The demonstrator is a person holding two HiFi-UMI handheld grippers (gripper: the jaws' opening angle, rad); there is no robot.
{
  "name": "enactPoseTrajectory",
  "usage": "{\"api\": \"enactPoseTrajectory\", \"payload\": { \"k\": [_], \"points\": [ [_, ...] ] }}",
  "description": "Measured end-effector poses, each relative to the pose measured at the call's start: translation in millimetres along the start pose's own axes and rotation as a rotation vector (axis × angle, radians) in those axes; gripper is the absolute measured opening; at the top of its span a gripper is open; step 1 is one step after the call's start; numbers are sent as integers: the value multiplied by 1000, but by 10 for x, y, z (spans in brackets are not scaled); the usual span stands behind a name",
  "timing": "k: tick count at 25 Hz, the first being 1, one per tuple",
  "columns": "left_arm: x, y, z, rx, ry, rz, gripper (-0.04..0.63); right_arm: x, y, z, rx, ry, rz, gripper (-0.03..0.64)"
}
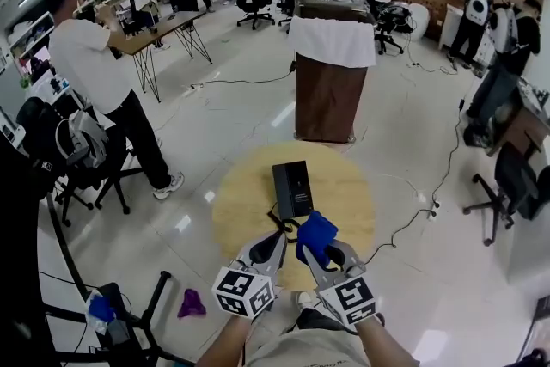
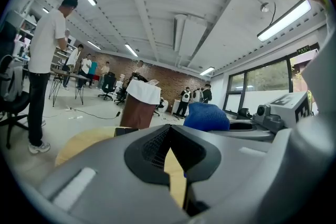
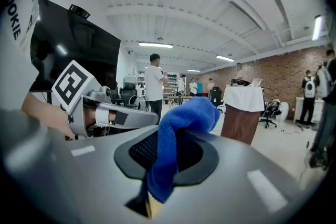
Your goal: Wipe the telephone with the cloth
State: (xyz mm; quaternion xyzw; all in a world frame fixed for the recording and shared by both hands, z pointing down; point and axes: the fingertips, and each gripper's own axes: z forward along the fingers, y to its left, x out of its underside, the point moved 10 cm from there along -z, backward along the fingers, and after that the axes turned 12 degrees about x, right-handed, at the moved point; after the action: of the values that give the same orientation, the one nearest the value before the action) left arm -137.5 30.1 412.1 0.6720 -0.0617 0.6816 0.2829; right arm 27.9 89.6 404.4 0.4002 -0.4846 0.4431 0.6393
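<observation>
1. The right gripper [image 1: 321,253] is clamped on the blue cloth [image 1: 316,236], which bunches up above its jaws. The left gripper [image 1: 277,241] is clenched with nothing in it.
2. The black telephone [image 1: 292,189] lies mid-table on the round table [image 1: 241,211], at 12 o'clock from both grippers. The cloth sits near its 5 o'clock corner.
3. Judged step: bringing the cloth to the telephone. The next move likely calls for carrying the cloth toward 11 o'clock and lowering it onto the top face.
</observation>
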Motion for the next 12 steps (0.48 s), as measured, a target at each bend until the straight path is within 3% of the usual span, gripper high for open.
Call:
{"api": "enactPoseTrajectory", "payload": {
  "k": [12],
  "points": [
    [127,567,392,-13,45,-77,8,27,-293,517,-33,32,1,61]
  ]
}}
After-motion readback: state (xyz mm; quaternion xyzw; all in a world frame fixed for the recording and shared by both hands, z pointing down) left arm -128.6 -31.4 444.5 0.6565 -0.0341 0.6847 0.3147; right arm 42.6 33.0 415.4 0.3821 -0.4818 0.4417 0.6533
